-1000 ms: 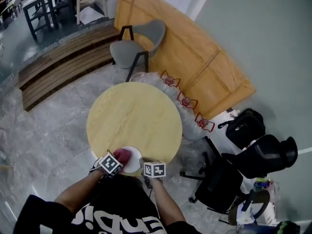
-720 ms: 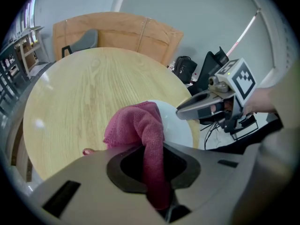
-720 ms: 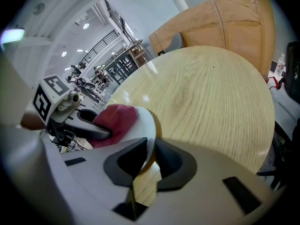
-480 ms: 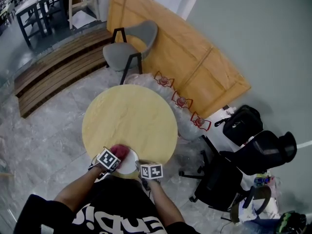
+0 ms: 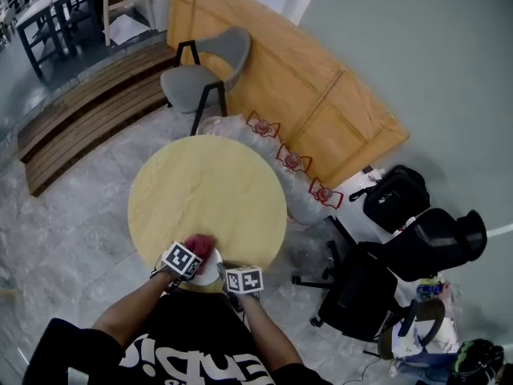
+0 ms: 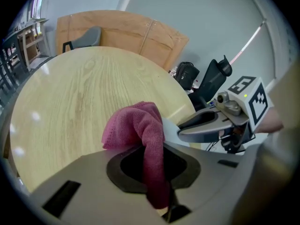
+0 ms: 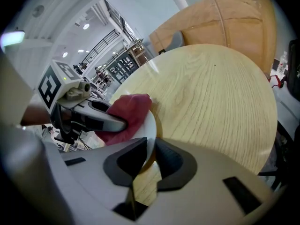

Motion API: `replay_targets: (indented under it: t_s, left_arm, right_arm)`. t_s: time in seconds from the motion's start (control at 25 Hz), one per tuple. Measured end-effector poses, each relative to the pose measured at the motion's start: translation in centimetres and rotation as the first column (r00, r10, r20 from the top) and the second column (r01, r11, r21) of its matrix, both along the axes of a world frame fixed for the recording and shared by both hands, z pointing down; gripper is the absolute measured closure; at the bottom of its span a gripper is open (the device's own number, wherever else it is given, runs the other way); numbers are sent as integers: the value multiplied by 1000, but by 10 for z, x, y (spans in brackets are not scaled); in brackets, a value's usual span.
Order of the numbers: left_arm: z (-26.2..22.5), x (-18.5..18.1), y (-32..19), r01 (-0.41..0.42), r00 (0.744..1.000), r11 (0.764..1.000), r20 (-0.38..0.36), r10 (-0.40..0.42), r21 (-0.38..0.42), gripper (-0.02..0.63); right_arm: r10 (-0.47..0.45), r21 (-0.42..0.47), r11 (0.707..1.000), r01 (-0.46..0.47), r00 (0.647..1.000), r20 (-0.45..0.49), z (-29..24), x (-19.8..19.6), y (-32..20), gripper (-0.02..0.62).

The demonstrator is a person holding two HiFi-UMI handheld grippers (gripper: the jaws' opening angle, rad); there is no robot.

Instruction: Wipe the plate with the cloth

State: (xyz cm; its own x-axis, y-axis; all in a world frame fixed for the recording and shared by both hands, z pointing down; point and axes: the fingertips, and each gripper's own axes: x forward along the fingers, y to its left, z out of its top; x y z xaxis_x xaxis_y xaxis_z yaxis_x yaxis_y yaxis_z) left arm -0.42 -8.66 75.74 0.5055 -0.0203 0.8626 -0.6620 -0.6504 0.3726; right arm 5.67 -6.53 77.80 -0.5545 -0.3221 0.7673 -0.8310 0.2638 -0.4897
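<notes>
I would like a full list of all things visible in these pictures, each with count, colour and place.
table: 1, light wood, centre
plate: 1, white, at the table's near edge
cloth: 1, pink, on the plate
chair: 1, grey, beyond the table
board: 1, light wood, against the wall
plastic bundle: 1, clear with red marks, between table and board
bag: 1, black, floor, right
office chair: 1, black, right
left claw: 1, grey, shut on the cloth
right claw: 1, grey, shut on the plate's rim
forearms: 2, behind the claws
</notes>
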Motion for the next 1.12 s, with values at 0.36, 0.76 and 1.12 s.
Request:
replay_targets:
  t_s: [0.36, 0.76, 1.12]
  left_arm:
    - [8, 25, 19, -3, 999, 997, -50, -1, -72, 543]
    - [8, 26, 36, 17, 996, 991, -82, -28, -133, 543]
    - [7, 16, 64, -29, 992, 973, -125, 0, -231, 543]
  right_arm:
    - [28, 5, 1000, -28, 1000, 13, 1, 0, -3, 535]
    - [38, 23, 999, -38, 999, -7, 1, 0, -7, 535]
    - [53, 36, 998, -53, 998, -18, 1, 1, -7, 535]
